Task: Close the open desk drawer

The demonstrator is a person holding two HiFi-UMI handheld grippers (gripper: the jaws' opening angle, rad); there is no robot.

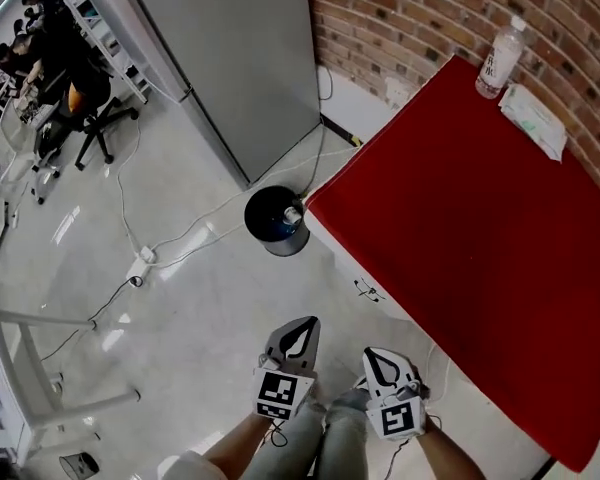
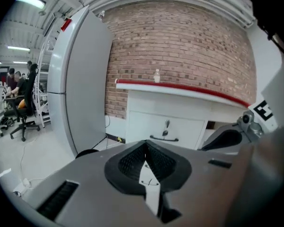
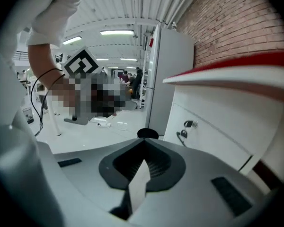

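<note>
Fingers on the left gripper and right gripper are pressed together, nothing between them. They're matte grey shells with ribbed black pads, side by side and tipped slightly down. From the head view, the white drawer with its thin black handle sits at 12 o'clock and looks flush under the red surface. A round black bin is at 11.

Head view: steeply down on red desk. Both gripper views: toward desk front; bin shared.

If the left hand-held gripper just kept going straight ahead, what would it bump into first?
Probably the white drawer front, near its dark handle; nothing shows in between, though the gap is hard to judge.
</note>
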